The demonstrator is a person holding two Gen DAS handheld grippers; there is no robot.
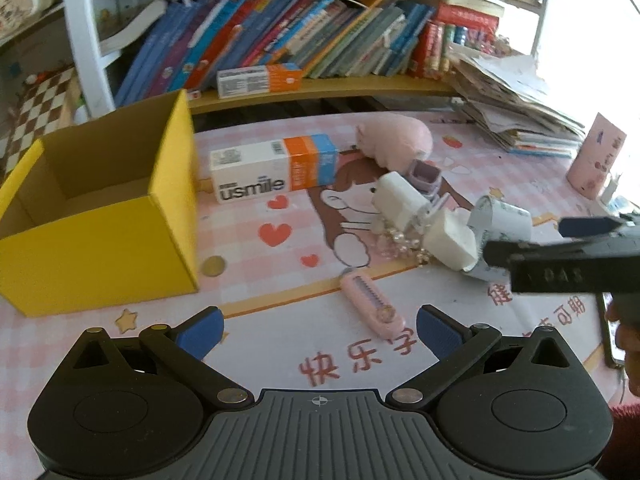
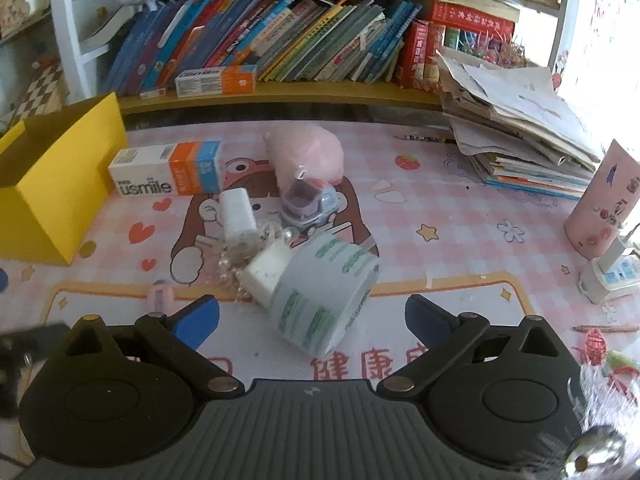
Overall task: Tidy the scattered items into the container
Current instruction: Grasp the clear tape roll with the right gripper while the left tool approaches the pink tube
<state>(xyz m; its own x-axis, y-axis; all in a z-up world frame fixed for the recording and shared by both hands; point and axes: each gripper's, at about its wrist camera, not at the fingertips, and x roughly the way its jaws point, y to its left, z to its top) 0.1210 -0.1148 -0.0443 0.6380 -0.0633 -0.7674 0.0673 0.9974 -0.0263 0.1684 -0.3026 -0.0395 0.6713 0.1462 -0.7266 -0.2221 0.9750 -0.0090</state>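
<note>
Left wrist view only: inside of the yellow box (image 1: 100, 216), which looks empty; coin (image 1: 213, 266) on the mat just beside the box's front corner; pink comb (image 1: 372, 306) lying flat ahead of the left gripper (image 1: 319, 328); right gripper (image 1: 560, 258) seen side-on at the right edge, next to the tape roll (image 1: 502, 220).
Right wrist view only: power strip (image 2: 610, 276) with a plug in it, pencil (image 2: 606, 328) at the right, toy car (image 2: 310, 210) shown clearly behind the tape roll (image 2: 324, 300).
Both views: toothpaste box (image 1: 276, 168) lying flat beside the yellow box; pink plush (image 1: 396, 138) behind it; two white blocks (image 1: 400, 198) and a bead string (image 1: 400, 242) bunched against the tape roll.
Left claw: spread wide, nothing between the pads, touching nothing.
Right claw (image 2: 312, 318): spread wide, nothing gripped; tape roll sits between the pads in this view, contact can't be told.
Pose: both grippers low over the pink mat (image 1: 280, 360), pointing toward the bookshelf (image 1: 320, 86).
Task items: all scattered on the mat, outside the box.
</note>
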